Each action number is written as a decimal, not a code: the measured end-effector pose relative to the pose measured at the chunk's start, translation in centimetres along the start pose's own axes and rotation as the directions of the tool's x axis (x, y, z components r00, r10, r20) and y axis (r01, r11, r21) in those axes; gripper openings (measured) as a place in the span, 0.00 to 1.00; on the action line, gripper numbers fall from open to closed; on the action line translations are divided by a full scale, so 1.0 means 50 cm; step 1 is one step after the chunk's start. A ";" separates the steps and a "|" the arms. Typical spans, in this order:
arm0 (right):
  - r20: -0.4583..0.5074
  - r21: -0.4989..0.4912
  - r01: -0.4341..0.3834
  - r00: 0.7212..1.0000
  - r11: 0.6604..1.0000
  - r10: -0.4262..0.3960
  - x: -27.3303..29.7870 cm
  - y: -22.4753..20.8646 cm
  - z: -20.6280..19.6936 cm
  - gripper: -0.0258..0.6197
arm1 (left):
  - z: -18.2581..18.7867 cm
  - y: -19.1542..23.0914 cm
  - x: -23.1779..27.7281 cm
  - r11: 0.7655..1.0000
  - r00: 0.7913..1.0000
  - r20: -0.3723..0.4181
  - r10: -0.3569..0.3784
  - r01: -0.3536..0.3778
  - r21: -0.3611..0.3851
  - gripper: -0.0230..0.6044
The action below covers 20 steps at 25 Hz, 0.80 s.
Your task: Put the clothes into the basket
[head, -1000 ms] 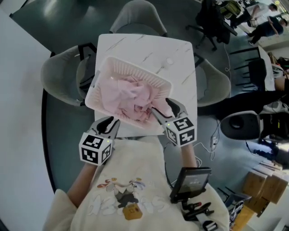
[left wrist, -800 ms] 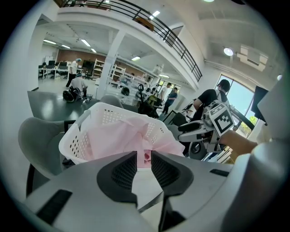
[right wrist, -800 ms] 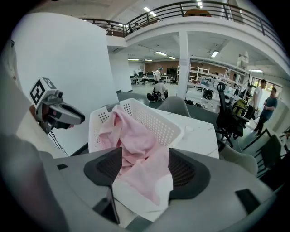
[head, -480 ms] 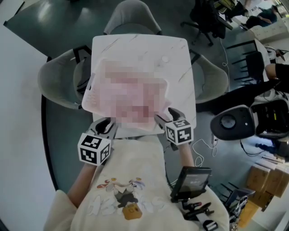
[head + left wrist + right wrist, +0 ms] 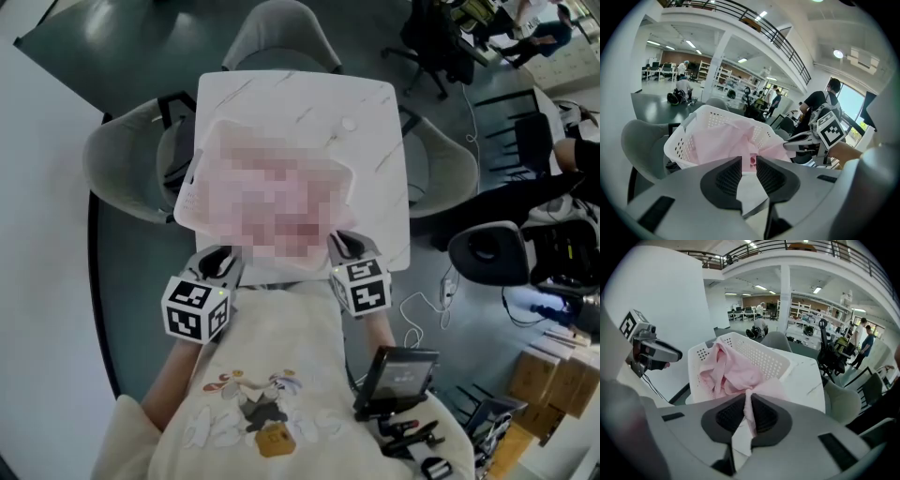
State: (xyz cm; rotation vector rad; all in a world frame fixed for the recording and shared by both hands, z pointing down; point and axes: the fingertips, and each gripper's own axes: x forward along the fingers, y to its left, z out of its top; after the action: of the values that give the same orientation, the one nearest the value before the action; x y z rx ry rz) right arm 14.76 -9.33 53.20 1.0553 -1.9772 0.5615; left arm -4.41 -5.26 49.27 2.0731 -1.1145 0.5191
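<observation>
The clothes (image 5: 736, 373), a bundle of pink fabric, are being gripped at one fold by the right tongs (image 5: 747, 413). The jaws of these tongs have just been closing and are being pressed together on that fold. The left tongs (image 5: 748, 171) are being held with the jaws partly apart, and nothing is being pinched between them. They are being pointed at the near side of the white perforated basket (image 5: 764, 355).

Most of the fabric is being carried inside the basket, heaped against its walls. Only the gripped fold is being drawn out over the near rim, toward the person. The basket is being borne by the near left corner of the white marbled surface (image 5: 281, 94), with its left side reaching past the left edge. No other garment is being shown on the surface.

The task is being judged as nearly finished. What is left, it seems, is for the trailing fold to be lifted over the rim, dropped inside and released.
</observation>
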 end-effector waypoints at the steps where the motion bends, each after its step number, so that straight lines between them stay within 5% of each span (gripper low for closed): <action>1: 0.014 -0.007 0.008 1.000 1.000 -0.008 -0.004 0.001 0.010 0.10 | 0.000 -0.001 -0.001 1.000 1.000 0.002 -0.001 0.001 0.002 0.19; 4: 0.068 -0.031 0.002 0.998 1.000 0.000 -0.009 0.015 0.051 0.10 | -0.005 -0.003 -0.005 1.000 1.000 0.003 0.002 -0.002 -0.001 0.19; 8: 0.128 -0.033 -0.114 0.985 0.993 0.117 0.014 0.066 0.099 0.10 | -0.007 -0.006 -0.011 1.000 1.000 0.003 0.010 -0.010 -0.003 0.19; 13: 0.119 0.063 -0.169 0.980 0.984 0.161 0.077 0.105 0.109 0.10 | -0.010 0.004 -0.031 0.999 0.999 0.010 0.039 -0.038 -0.021 0.19; 14: 0.118 0.072 -0.157 0.982 0.985 0.148 0.082 0.107 0.112 0.12 | -0.010 0.007 -0.035 0.999 0.999 0.012 0.045 -0.045 -0.024 0.19; 16: 0.122 0.049 -0.149 0.982 0.988 0.142 0.075 0.118 0.120 0.35 | -0.013 0.011 -0.048 0.998 0.998 0.016 0.059 -0.059 -0.030 0.19; 20: 0.152 0.015 -0.167 0.975 0.986 0.163 0.045 0.123 0.145 0.42 | -0.015 0.014 -0.058 0.997 0.997 0.021 0.069 -0.068 -0.043 0.19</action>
State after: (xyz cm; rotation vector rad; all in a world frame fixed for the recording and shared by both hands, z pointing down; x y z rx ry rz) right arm 5.67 -11.97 50.81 0.9801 -2.2098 0.6148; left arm -6.62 -3.35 48.23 2.0150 -1.2028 0.5017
